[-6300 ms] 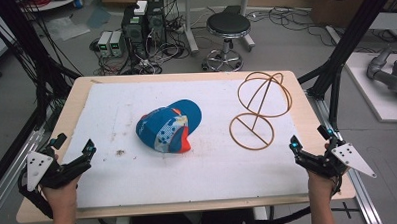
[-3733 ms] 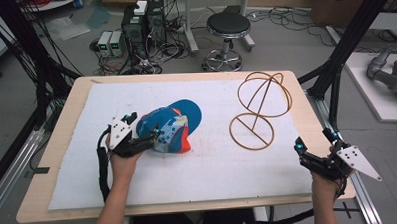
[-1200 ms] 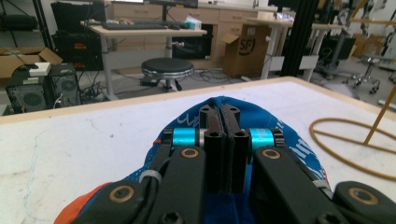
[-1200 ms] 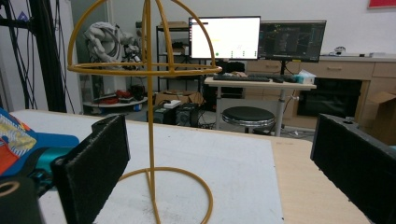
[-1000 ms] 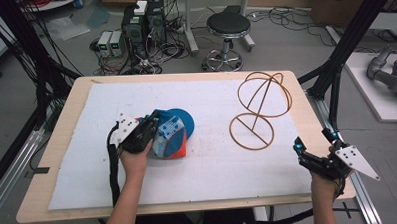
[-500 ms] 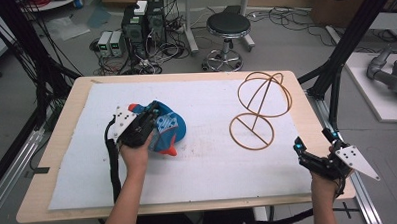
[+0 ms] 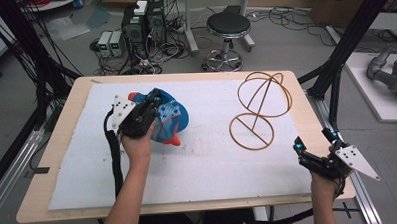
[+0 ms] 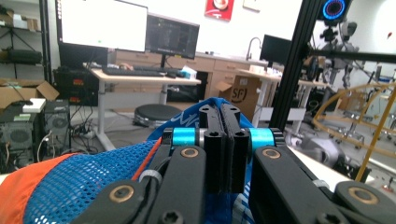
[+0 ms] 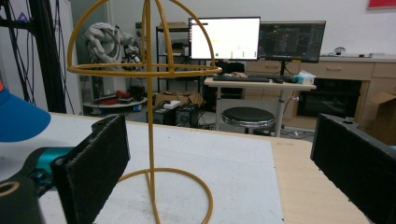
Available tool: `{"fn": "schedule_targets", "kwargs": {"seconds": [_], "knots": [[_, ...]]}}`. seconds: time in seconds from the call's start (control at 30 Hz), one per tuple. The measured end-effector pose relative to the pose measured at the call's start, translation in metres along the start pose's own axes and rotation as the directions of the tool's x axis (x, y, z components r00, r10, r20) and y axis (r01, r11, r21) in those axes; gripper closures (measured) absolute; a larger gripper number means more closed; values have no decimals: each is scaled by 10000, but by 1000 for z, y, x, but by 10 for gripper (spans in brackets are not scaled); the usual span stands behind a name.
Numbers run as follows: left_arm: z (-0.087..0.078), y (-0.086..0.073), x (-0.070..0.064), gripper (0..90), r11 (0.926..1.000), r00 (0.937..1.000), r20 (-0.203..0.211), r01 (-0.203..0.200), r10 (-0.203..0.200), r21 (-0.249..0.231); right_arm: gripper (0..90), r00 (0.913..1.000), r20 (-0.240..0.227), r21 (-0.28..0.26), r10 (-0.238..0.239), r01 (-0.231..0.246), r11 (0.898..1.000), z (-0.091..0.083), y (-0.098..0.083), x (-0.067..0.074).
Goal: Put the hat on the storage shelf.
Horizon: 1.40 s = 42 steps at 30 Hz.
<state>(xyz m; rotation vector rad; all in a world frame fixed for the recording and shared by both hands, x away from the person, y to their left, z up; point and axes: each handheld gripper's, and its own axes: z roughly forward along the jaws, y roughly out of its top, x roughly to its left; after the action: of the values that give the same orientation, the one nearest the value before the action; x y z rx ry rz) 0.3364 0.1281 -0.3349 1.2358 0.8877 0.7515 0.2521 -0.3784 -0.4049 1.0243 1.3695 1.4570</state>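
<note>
**Blue cap pinched in the left jaws, wire stand untouched**

Blue mesh and fabric make up most of the cap (image 7: 167, 120), which sits at the left-centre of the white mat (image 7: 208, 166) covering the wooden bench (image 7: 67, 126). An orange patch shows at its lower edge and another at its far left end. The left gripper (image 7: 145, 111) lies over the cap's left side, the hand behind it coming up from the bottom of the high view with a black cable hanging beside the forearm. In the left gripper view the two black jaws are pressed together, with blue cloth bunched around and behind them and blue mesh with an orange panel (image 8: 28, 186) spreading to the lower left; they pinch the cap's fabric. Whether the cap is clear of the mat or resting on it cannot be told.

To the right of the cap, well apart from it, stands a yellow wire stand (image 7: 259, 110): a round ring base flat on the mat, an upright stem, and a domed cage of hoops on top. It is upright.

The right gripper (image 7: 308, 155) is near the bench's right front corner, well apart from the stand, its grey three-cornered plate reaching past the bench edge. In the right gripper view its jaws are spread wide, with nothing between them, and the stand (image 9: 149, 116) rises beyond the gap. A sliver of the cap's blue brim (image 9: 18, 119) shows at that view's left edge.
</note>
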Motion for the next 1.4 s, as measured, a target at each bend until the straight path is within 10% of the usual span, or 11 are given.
{"fn": "schedule_targets", "kwargs": {"seconds": [1.4], "knots": [[81, 101, -62, 883, 9761, 9953, 424, 939, -873, -1958, 42, 10000, 23, 61, -86, 86, 9999, -13, -1, 0]]}}
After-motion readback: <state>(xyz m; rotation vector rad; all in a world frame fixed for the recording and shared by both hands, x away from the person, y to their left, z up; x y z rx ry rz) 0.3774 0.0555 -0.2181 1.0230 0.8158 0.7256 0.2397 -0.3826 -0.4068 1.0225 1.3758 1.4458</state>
